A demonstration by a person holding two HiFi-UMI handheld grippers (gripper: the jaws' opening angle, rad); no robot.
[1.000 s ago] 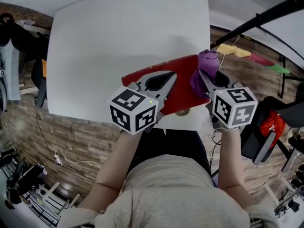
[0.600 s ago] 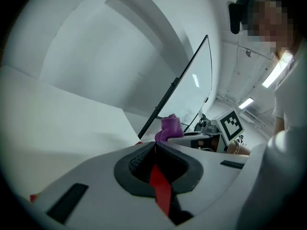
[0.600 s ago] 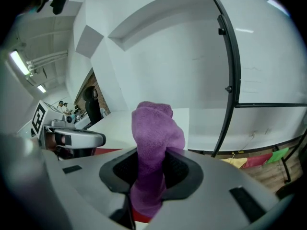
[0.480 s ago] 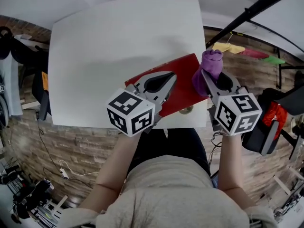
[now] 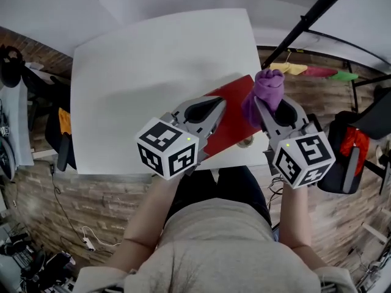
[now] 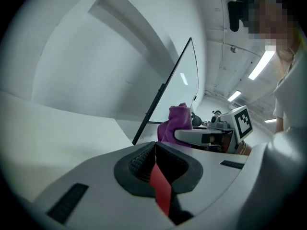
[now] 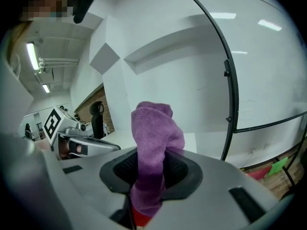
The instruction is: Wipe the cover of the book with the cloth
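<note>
The red book sits at the near right corner of the white table. In the head view its long axis runs on a slant from about 8 o'clock to 2 o'clock. The far short end points toward 2 o'clock and the near end reaches the table's front edge. Whether it lies flat on the tabletop or is tilted up cannot be told.

The left gripper comes in from 7 o'clock and covers the book's near left part. Its jaws are pressed together on the book: in the left gripper view a thin red sliver stands between the dark ribbed pads. Its marker cube hangs over the table's front edge.

The right gripper reaches in from 5 o'clock at the book's right end. Its jaws pinch the purple cloth. The right gripper view shows the cloth squeezed between the pads, with a bunched fold standing above them and a tail hanging below. In the head view the bunched cloth lies over the book's 2 o'clock corner, just beside the left gripper's tips. Whether it touches the cover cannot be told.
</note>
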